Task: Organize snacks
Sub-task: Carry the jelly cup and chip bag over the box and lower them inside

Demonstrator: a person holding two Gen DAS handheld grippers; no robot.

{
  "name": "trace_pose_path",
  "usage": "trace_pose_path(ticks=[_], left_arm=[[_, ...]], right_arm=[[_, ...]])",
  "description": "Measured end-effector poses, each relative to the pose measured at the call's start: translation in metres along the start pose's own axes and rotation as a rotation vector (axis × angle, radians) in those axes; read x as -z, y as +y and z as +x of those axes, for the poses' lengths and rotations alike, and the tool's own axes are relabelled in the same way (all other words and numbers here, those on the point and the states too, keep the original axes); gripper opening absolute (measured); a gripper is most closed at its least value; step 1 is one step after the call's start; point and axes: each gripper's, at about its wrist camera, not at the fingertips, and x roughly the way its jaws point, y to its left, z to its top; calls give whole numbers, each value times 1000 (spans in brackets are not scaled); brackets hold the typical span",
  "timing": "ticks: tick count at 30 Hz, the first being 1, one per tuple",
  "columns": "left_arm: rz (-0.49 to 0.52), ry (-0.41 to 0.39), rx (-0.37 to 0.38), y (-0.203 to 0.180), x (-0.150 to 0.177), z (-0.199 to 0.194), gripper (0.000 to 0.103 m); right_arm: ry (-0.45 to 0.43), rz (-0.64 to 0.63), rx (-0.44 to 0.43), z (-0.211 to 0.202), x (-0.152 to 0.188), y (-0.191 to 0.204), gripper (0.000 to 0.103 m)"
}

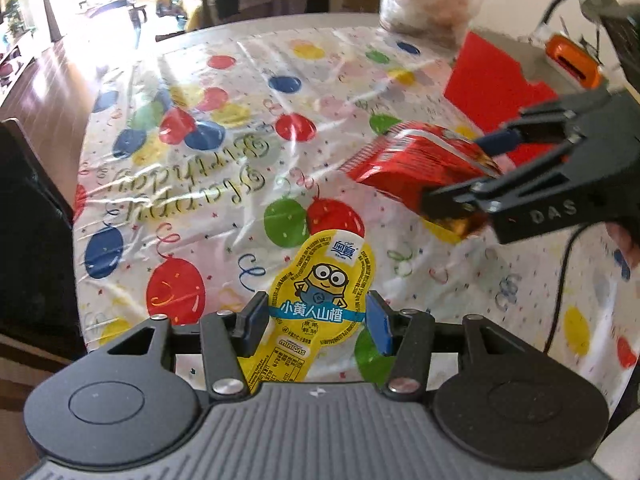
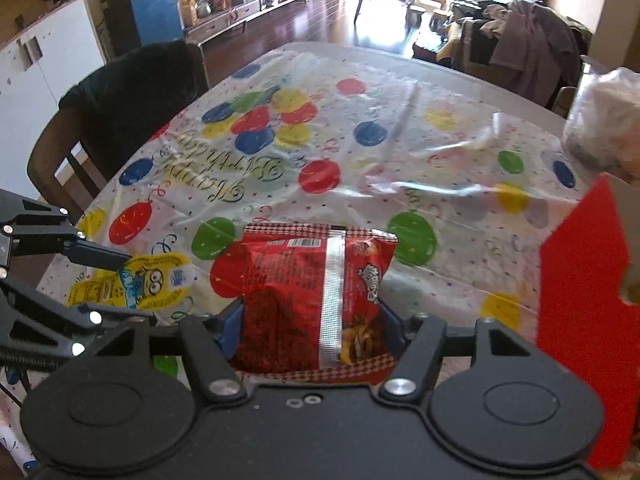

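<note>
A: What is on the table [image 2: 440,80]?

B: A balloon cloth [image 1: 240,120] and a red box [image 2: 580,320] at the right side.

A: Where are the snacks?

B: The right hand-held gripper [image 2: 310,316] pinches the red snack bag [image 2: 312,292] above the cloth. The left hand-held gripper [image 1: 316,320] pinches the yellow snack pack [image 1: 324,284].

A: How to do it well?

B: I think: squeeze softly, carry the bag over the box, then let go.

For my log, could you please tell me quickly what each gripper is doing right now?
Left gripper: closed on the yellow Minions snack.
Right gripper: closed on the red snack bag.
</note>
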Motion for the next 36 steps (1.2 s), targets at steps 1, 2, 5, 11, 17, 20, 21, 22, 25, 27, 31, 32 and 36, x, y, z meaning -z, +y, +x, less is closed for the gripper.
trace_pose_path(ticks=[1,2,5,11,17,20,21,22,25,27,31,32,36], left_arm=[[-12,-6,-1,-1,-2,-3,51],[-27,-12,-3,-2,-4,-6,51],[-65,-39,-14,-7,-11,-18,51],[-103,-112,-10,-28,-33,-42,51],[-88,-172,9,-62,-61,-62,51],[-99,-177,26,-79,-75,-66,51],[-103,-181,32,-85,-79,-66,51],[-104,-184,34,-91,-84,-66,51],[-116,-191,43,-110,-98,-65,51],[-130,-191,55,-123,-108,-63,51],[-151,-186,65,-149,-127,-57,51],[-154,-185,66,-155,-131,-55,51],[-158,-178,73,-183,-146,-45,51]], right_arm=[[-7,5,1,-5,1,-2,66],[-16,10,2,-11,2,-5,66],[-39,16,6,-28,4,-13,66],[-104,37,24,-68,8,-36,66],[-150,70,52,-106,13,-66,66],[-170,77,69,-123,18,-83,66],[-176,82,77,-127,19,-89,66],[-181,87,84,-132,21,-95,66],[-193,98,106,-143,25,-113,66],[-200,104,123,-150,29,-126,66],[-208,117,152,-160,36,-151,66],[-209,120,158,-163,39,-157,66],[-210,119,199,-165,50,-185,66]])
